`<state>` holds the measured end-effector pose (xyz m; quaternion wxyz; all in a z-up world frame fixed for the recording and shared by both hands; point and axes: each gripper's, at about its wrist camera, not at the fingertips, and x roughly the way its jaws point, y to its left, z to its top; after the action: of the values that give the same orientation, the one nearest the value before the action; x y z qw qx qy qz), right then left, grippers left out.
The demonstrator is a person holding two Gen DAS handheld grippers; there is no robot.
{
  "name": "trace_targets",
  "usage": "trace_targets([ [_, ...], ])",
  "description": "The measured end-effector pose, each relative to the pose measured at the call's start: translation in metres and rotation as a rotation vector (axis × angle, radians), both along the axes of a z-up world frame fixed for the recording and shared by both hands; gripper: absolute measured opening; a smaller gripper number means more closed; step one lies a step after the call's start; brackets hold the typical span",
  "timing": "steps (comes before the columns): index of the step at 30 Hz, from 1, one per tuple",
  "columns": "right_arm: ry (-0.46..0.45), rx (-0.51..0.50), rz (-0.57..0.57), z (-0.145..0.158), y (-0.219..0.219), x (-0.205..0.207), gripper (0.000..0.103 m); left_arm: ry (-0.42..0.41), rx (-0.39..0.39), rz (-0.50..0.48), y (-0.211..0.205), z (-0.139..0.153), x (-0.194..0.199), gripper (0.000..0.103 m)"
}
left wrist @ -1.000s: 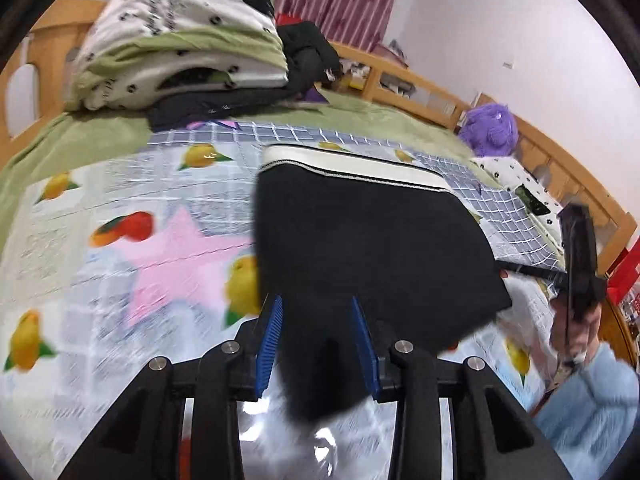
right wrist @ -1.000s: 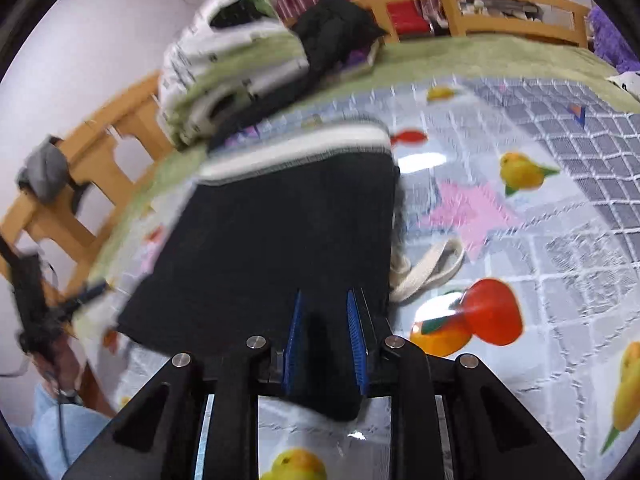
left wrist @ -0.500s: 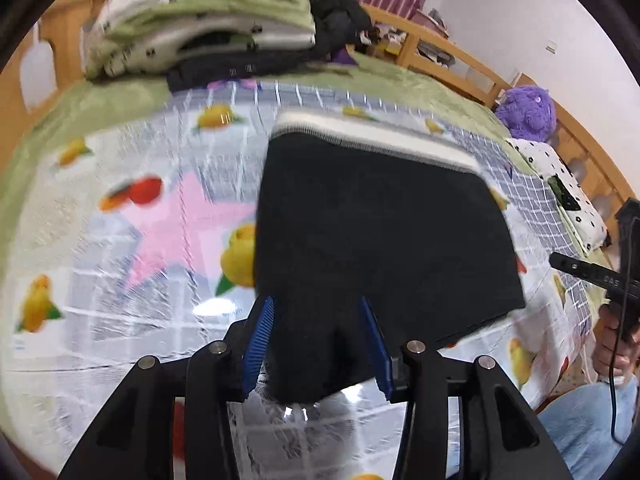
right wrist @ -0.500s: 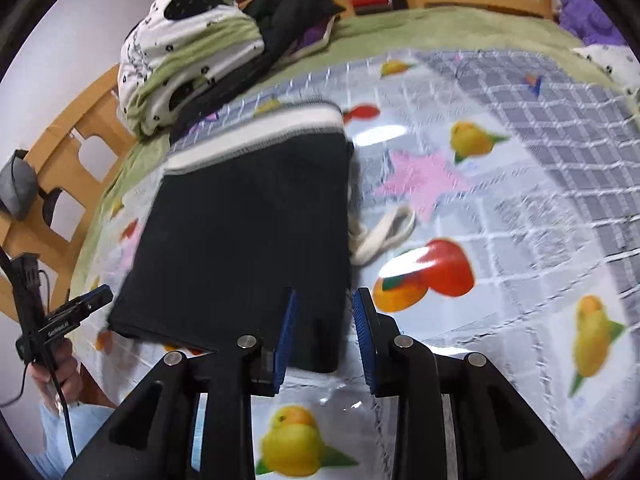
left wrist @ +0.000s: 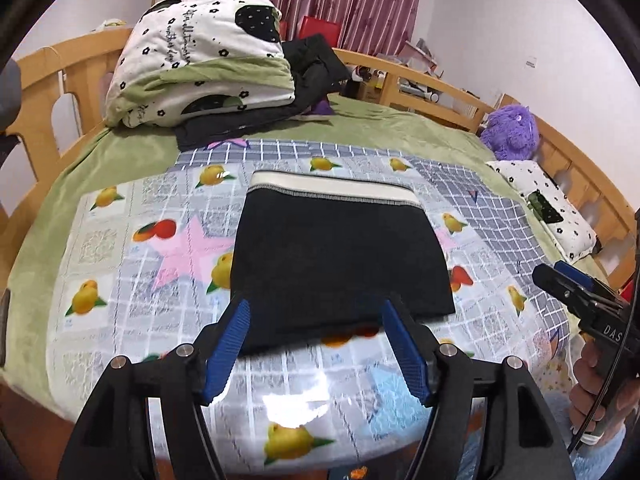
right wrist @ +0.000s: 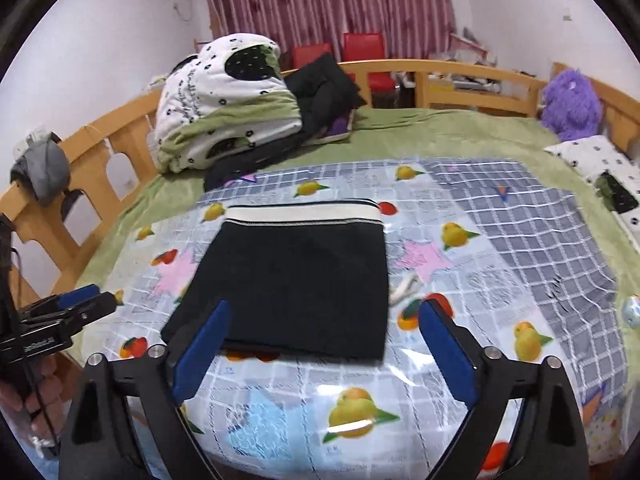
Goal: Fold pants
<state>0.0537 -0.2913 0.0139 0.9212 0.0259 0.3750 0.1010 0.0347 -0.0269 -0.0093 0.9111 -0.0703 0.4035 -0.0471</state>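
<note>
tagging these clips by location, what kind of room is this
Most likely a bedroom in a home. The black pants lie on a bed with a wooden rail, a folded quilt is piled at the far end, and a purple plush toy sits in the corner.

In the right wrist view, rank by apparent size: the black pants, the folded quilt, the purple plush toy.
1. Pants, though nearest the camera.
2. Quilt, farther back, so the order is unsure.
3. Plush toy, clearly smallest.
</note>
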Motion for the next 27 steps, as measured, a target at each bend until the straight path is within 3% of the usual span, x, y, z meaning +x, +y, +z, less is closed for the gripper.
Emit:
trace_targets([
  [3, 0.044, -0.019, -0.007, -0.003, 0.005, -0.011, 0.095, 0.028, 0.021, 0.01, 0.001, -0.002, -0.011, 0.067],
  [9, 0.066, -0.069, -0.03, -0.004, 0.006, -0.027, 0.095, -0.004, 0.029, 0.065, 0.006, 0.005, -0.03, 0.07],
  [16, 0.036, -0.143, -0.036, -0.001, 0.015, -0.036, 0.095, -0.023, 0.081, 0.081, -0.002, 0.007, -0.034, 0.07],
  [27, 0.047, -0.096, -0.044, -0.001, 0.008, -0.033, 0.095, -0.017, 0.089, 0.077, 0.001, 0.005, -0.033, 0.07],
])
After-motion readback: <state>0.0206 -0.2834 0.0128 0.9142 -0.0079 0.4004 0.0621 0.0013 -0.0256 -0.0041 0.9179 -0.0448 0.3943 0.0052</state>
